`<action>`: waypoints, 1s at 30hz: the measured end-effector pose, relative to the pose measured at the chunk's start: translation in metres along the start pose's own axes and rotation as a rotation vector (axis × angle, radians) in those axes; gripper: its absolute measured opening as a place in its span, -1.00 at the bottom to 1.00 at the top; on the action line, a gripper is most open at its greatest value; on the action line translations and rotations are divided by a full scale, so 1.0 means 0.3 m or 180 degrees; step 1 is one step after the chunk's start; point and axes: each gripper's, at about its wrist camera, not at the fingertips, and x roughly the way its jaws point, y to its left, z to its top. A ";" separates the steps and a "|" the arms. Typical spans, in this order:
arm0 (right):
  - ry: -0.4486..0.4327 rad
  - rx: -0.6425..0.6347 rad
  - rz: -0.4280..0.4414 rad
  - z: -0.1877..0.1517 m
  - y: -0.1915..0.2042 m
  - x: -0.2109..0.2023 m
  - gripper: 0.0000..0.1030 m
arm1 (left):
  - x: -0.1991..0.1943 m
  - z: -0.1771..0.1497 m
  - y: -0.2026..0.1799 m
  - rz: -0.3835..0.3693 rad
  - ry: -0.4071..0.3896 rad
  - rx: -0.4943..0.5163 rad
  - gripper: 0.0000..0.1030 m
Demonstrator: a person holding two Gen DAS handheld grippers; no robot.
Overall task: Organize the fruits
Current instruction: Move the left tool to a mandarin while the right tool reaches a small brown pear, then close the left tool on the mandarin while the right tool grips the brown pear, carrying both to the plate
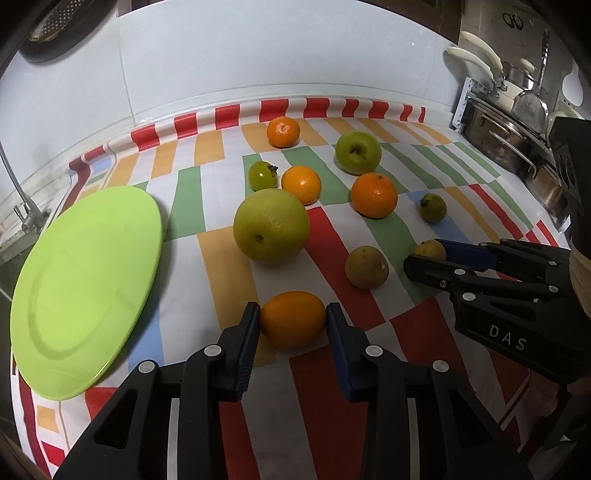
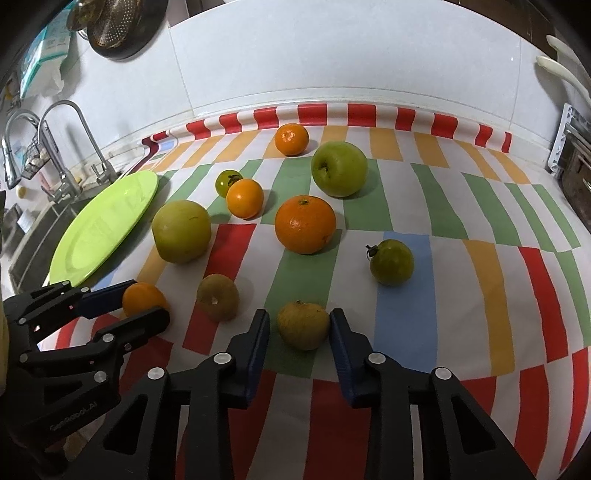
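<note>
Tongs tilt downward: left tongs (image 1: 291, 321) clamp orange (image 1: 292, 318), right tongs (image 2: 300, 326) clamp yellowish fruit (image 2: 303, 325).

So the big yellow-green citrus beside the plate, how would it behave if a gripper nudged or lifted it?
The big yellow-green citrus is round and sits free on the flat striped cloth, so a nudge would probably roll it. It dwarfs the oranges, so it is likely heavy. Its rind looks smooth and wide, perhaps slippery for narrow pads.

A home kitchen: chrome sink taps (image 2: 64, 147) at a tiled wall (image 2: 332, 51), stacked steel pots (image 1: 517, 133), a hanging colander (image 2: 110, 26), a checked tablecloth (image 2: 461, 229) covering the counter.
</note>
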 end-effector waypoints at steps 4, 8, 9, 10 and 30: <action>0.0000 0.0006 0.0018 0.005 -0.003 -0.002 -0.42 | -0.010 0.000 -0.002 0.0000 -0.0040 -0.0005 -0.30; -0.0022 0.0007 0.0065 0.004 0.006 -0.020 -0.42 | -0.032 0.002 0.003 0.0003 -0.0105 -0.0020 -0.30; -0.0039 -0.0007 0.0074 0.005 0.011 -0.028 -0.42 | -0.041 0.002 0.005 0.0002 -0.0128 -0.0030 -0.30; -0.0060 -0.0019 0.0078 0.005 0.016 -0.036 -0.42 | -0.048 0.003 0.007 0.0006 -0.0148 -0.0038 -0.30; -0.0538 -0.0312 0.0267 0.028 0.223 -0.255 -0.42 | -0.323 -0.051 0.140 0.0223 -0.0585 -0.0294 -0.30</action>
